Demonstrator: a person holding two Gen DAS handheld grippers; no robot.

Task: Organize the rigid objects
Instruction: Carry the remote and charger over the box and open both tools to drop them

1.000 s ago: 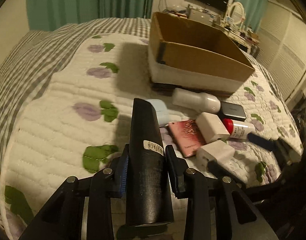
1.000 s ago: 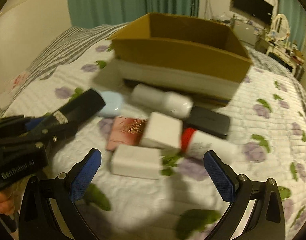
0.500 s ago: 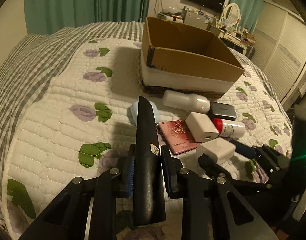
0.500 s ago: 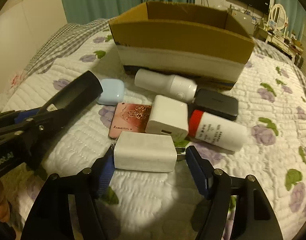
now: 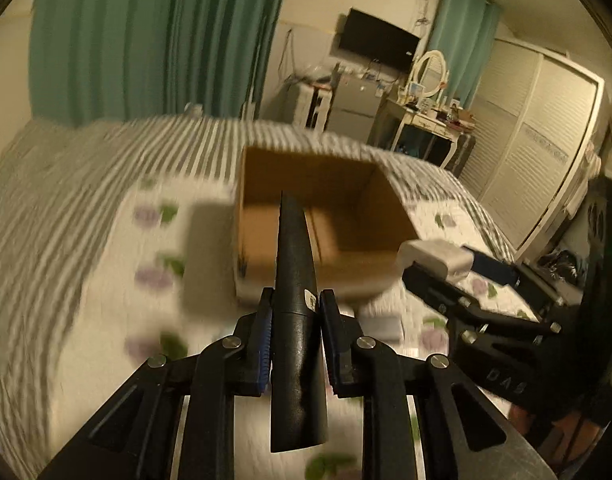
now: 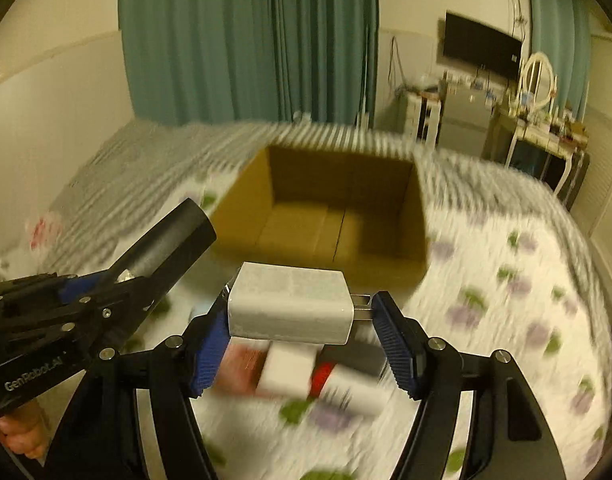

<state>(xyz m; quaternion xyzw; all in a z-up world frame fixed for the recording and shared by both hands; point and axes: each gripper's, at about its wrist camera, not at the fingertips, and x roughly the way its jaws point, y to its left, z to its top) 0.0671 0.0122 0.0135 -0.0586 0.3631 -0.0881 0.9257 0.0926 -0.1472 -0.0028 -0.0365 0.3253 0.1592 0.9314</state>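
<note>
My left tongs [image 5: 295, 322] are clamped on the black tapered case [image 5: 296, 320], which points forward over the near wall of the cardboard box [image 6: 338, 216]. My right tongs [image 6: 296, 334] pinch the white charger [image 6: 289, 307] between the blue pads, prongs against the right pad. Half a second ago the charger sat on the quilt [image 6: 506, 320] with my jaws just closing round it; now it is lifted clear, and both tools have swung up toward the box, whose open inside fills the view ahead. The red-capped bottle [image 6: 346, 390] and another white block [image 6: 286, 372] lie blurred below. I judge both loads ready for dropping in together.
</note>
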